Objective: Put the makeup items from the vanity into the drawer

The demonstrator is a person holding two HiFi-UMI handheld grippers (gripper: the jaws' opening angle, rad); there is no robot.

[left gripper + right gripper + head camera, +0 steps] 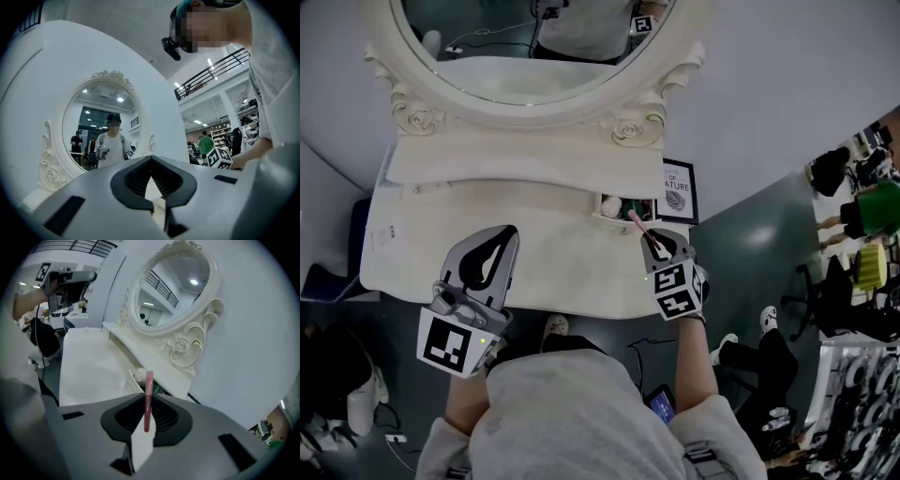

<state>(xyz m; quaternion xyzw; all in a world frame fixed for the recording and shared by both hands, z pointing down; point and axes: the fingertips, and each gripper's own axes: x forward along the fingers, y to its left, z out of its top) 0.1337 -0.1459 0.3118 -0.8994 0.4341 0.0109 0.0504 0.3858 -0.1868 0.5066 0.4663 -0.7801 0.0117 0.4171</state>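
Right tool [647, 234] clamps pink stick [148, 399] near open drawer [604, 210]; framed sign [677, 190] beside.

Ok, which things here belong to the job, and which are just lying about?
Job:
pink makeup stick, clamped in the right tongs
open drawer
vanity top

Lying about:
oval mirror
framed print
left tongs, shut and empty

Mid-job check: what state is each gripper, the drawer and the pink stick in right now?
left gripper: shut, empty.
right gripper: shut on the pink stick.
pink stick: clamped, tip pointing toward the drawer.
drawer: open, items inside.
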